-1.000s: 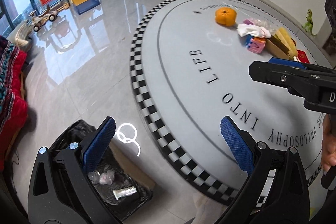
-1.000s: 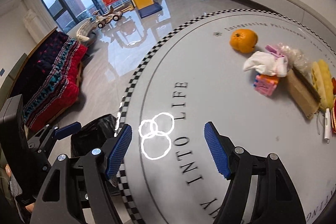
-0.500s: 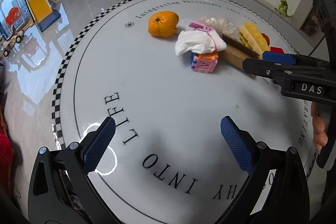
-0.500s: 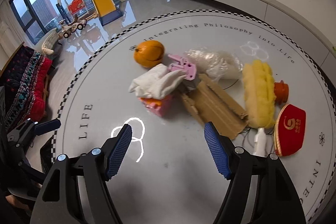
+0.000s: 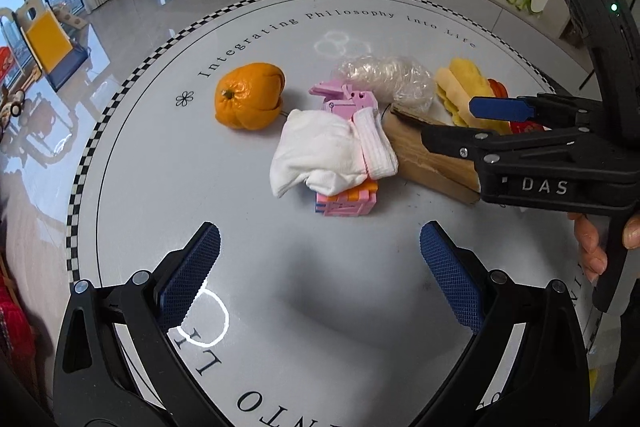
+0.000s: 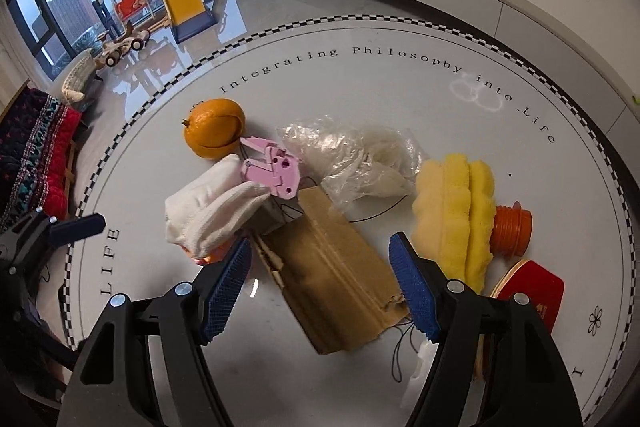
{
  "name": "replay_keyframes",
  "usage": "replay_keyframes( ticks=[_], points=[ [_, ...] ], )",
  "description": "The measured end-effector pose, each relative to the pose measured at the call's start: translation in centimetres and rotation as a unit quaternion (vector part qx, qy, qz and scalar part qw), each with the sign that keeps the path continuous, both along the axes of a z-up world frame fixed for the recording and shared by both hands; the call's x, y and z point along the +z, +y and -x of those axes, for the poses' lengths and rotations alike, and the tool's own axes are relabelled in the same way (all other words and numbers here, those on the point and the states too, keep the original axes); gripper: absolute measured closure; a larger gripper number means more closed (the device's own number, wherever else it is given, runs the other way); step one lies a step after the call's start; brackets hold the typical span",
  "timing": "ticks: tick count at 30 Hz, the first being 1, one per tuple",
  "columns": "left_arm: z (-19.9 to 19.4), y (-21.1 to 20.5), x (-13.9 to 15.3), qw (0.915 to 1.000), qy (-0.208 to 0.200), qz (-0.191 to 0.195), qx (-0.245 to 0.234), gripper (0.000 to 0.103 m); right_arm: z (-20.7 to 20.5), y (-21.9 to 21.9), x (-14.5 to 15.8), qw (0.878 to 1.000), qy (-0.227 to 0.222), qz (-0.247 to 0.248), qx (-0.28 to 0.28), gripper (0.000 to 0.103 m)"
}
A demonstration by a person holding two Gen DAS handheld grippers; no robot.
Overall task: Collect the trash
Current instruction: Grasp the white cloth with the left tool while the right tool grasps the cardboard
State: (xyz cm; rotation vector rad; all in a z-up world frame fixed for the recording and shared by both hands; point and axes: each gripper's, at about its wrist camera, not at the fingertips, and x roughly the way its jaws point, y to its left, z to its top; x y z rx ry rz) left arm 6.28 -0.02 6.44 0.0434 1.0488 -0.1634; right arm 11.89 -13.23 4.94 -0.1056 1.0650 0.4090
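- Glossy white stone forms the round table (image 5: 168, 163), rimmed with a black-and-white checker band and curved black lettering.
- Corrugated brown cardboard (image 6: 336, 279), flat with a torn near edge, lies between the spread fingers of the right gripper (image 6: 320, 285), whose jaws stand wide and hold nothing.
- The left gripper (image 5: 320, 275) hangs over bare tabletop, its blue cross-hatched pads (image 5: 188, 275) wide apart and empty.
- A soft white ribbed sock (image 5: 328, 155) is bunched at the table's centre in the left wrist view, draped over a pink-and-orange striped block (image 5: 348, 201).
- At its 11 o'clock sits a dimpled orange (image 5: 250, 95), its peel split; at 12 o'clock, just beside the sock, a hard pink plastic toy (image 5: 344, 99).
- Crinkled clear plastic film (image 6: 356, 159) is wadded at 1 o'clock from the cardboard in the right wrist view.
- A porous yellow sponge (image 6: 456, 215) with wavy lobes lies at 3 o'clock, touching a ridged orange cap (image 6: 512, 231); a red rounded paddle-like piece (image 6: 532, 299) sits at 4 o'clock.
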Motion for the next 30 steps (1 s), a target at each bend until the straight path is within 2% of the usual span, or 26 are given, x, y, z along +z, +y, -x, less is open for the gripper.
replay_keyframes(
  ticks=[4, 7, 9, 10, 12, 14, 18, 25, 27, 28, 29, 30],
  points=[
    [-1.1, -0.1, 0.2, 1.0000, -0.003, -0.001, -0.005, 0.006, -1.6, 0.0, -1.4, 1.000, 0.012, 0.023, 0.004, 0.031],
    [-1.7, 0.2, 0.2, 1.0000, -0.001, 0.009, -0.002, 0.006, -2.3, 0.1, -2.4, 0.999, 0.028, 0.026, 0.009, 0.050],
    [-2.0, 0.3, 0.2, 0.9999, -0.002, 0.010, -0.002, 0.006, -2.5, 0.1, -2.7, 0.999, 0.031, 0.032, 0.010, 0.066],
    [-2.2, 0.2, 0.3, 1.0000, -0.002, 0.009, -0.002, 0.006, -2.6, 0.1, -2.9, 0.999, 0.030, 0.036, 0.011, 0.068],
    [-2.6, 0.2, 0.2, 1.0000, -0.001, 0.008, -0.001, 0.006, -2.6, 0.2, -3.0, 0.999, 0.032, 0.040, 0.014, 0.081],
    [-3.1, 0.2, 0.1, 0.9999, 0.001, 0.016, -0.002, 0.006, -2.4, 0.3, -3.0, 0.998, 0.028, 0.050, 0.015, 0.090],
    [-4.9, 0.2, -0.6, 0.9996, 0.013, 0.027, 0.003, 0.006, -1.8, -0.3, -2.1, 0.999, 0.021, 0.034, 0.016, 0.095],
    [-7.5, 0.9, -1.9, 0.9971, 0.038, 0.062, 0.022, 0.006, -1.2, -1.9, -0.4, 1.000, 0.007, 0.013, 0.009, 0.095],
    [-7.8, 1.1, -2.3, 0.9955, 0.047, 0.077, 0.030, 0.015, -1.2, -2.2, -0.3, 1.000, 0.007, 0.011, 0.009, 0.095],
    [-7.8, 1.1, -2.5, 0.9944, 0.055, 0.084, 0.032, 0.030, -1.3, -2.3, -0.4, 1.000, 0.008, 0.009, 0.009, 0.095],
    [-7.8, 1.2, -2.7, 0.9932, 0.062, 0.093, 0.033, 0.041, -1.3, -2.2, -0.4, 1.000, 0.008, 0.007, 0.008, 0.095],
    [-7.7, 1.2, -2.9, 0.9925, 0.066, 0.097, 0.033, 0.043, -1.4, -2.2, -0.4, 1.000, 0.009, 0.005, 0.008, 0.095]
  ],
)
